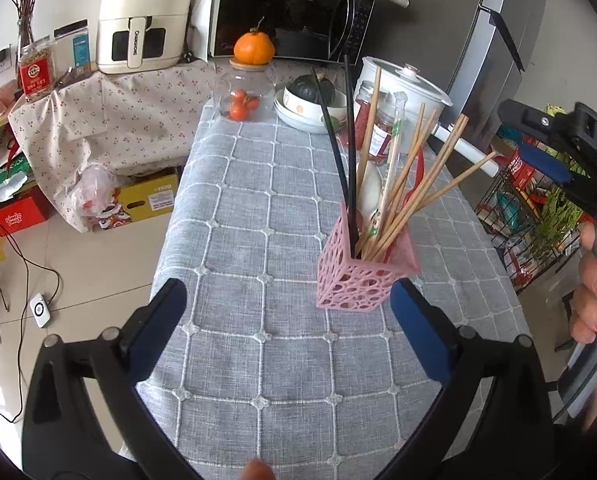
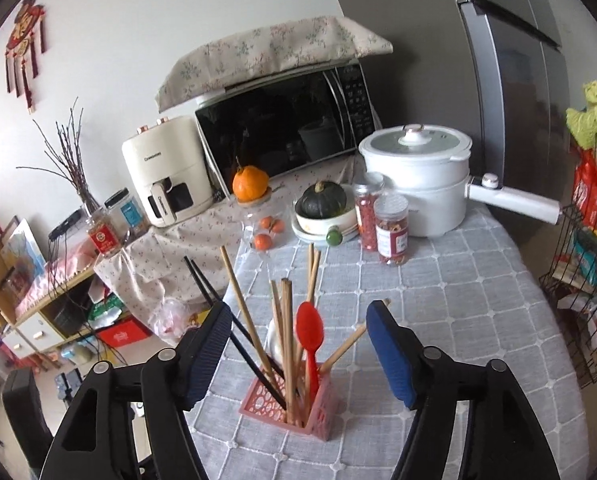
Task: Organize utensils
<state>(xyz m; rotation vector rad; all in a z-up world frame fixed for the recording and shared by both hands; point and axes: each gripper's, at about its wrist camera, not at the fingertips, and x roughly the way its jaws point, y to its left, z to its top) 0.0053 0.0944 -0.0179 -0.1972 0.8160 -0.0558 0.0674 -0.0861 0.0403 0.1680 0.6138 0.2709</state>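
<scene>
Holder location: pink lattice holder (image 2: 294, 410) stands upright on the grey checked tablecloth (image 2: 458, 300), directly ahead of and below the right gripper (image 2: 298, 344), between its two spread fingers.
Contents: wooden chopsticks (image 2: 286, 340), black chopsticks (image 2: 234, 320), red spoon (image 2: 309, 332), a white spoon partly hidden behind them.
Long axis: utensils stand near vertical, fanning outward at the tips; some tips rise into the gap between the right gripper's fingers.
Right gripper state: jaws apart, holding nothing.
Left gripper (image 1: 288, 320) state: jaws apart, empty; the holder (image 1: 358, 280) sits ahead and toward its right finger.
Nearer hand: judged the right, since it hangs right over the utensils.
View difference: the left wrist view shows the white spoon (image 1: 368, 190) plainly, plus the right gripper's body at the far right edge; the right wrist view shows the red spoon's bowl unobstructed.
Loose utensils: none visible on the cloth.
</scene>
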